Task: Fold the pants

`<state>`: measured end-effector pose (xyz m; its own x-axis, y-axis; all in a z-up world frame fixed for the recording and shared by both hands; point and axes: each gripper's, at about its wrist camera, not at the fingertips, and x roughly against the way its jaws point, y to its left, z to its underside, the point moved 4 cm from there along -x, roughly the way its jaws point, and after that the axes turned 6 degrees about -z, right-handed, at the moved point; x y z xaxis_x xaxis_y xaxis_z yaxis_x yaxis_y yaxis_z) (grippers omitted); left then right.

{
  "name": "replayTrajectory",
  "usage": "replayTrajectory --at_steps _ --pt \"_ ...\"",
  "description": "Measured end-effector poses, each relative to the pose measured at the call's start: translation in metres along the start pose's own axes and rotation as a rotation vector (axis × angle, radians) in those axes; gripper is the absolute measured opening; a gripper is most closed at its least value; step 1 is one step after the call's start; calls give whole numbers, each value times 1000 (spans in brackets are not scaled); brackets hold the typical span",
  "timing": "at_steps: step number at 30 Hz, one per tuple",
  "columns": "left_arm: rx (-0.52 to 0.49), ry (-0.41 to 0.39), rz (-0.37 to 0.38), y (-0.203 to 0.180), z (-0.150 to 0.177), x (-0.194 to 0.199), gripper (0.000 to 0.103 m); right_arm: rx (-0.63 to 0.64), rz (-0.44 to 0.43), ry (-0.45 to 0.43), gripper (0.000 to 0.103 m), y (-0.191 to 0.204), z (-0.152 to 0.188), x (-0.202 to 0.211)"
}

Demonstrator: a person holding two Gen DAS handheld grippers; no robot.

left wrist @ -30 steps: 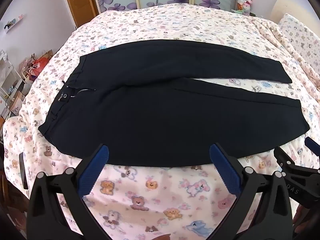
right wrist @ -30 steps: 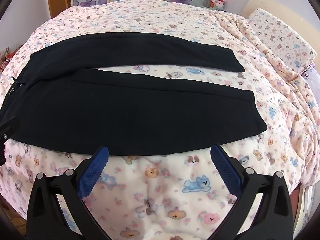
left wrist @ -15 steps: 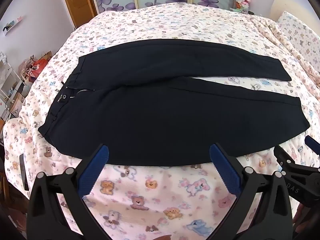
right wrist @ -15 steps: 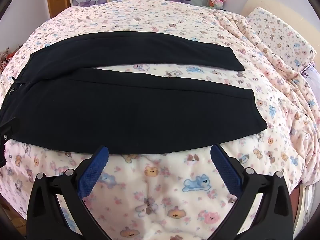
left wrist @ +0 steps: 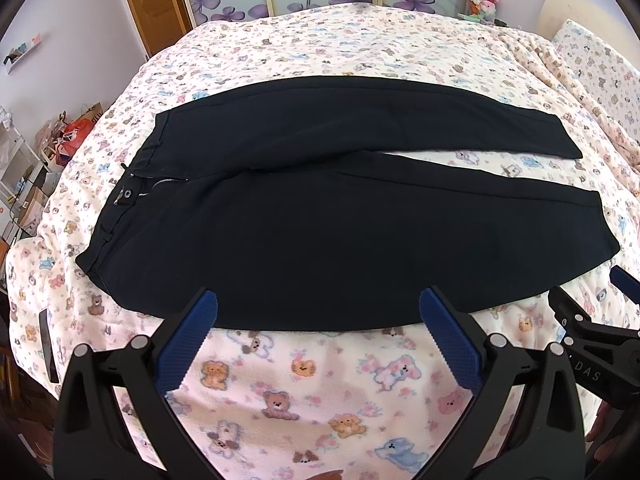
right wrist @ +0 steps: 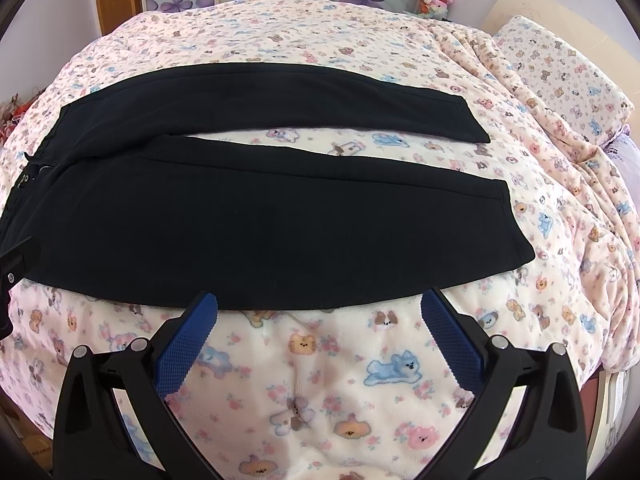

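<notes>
The pants point(left wrist: 340, 216) lie flat and unfolded across the bed point(left wrist: 360, 40), waistband to the left, legs spread in a narrow V toward the right. The cloth looks soft and limp, likely light and prone to sagging; the near waistband corner and near leg hem seem the sound places to pinch. The left claw point(left wrist: 318, 334) and right claw point(right wrist: 320, 330) both stand wide apart, holding nothing, poised just short of the near edge.

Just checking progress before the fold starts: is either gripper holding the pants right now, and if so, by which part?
Nothing is held. The left gripper and right gripper are both open, short of the near edge of the pants.
</notes>
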<state>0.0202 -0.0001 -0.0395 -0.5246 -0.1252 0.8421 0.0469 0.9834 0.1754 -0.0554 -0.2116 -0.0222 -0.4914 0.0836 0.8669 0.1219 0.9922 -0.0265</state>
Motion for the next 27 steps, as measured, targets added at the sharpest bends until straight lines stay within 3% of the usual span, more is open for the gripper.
replayTrajectory --at_steps 27 --pt "0 10 3 7 1 -5 101 -5 -3 13 102 4 -4 -5"
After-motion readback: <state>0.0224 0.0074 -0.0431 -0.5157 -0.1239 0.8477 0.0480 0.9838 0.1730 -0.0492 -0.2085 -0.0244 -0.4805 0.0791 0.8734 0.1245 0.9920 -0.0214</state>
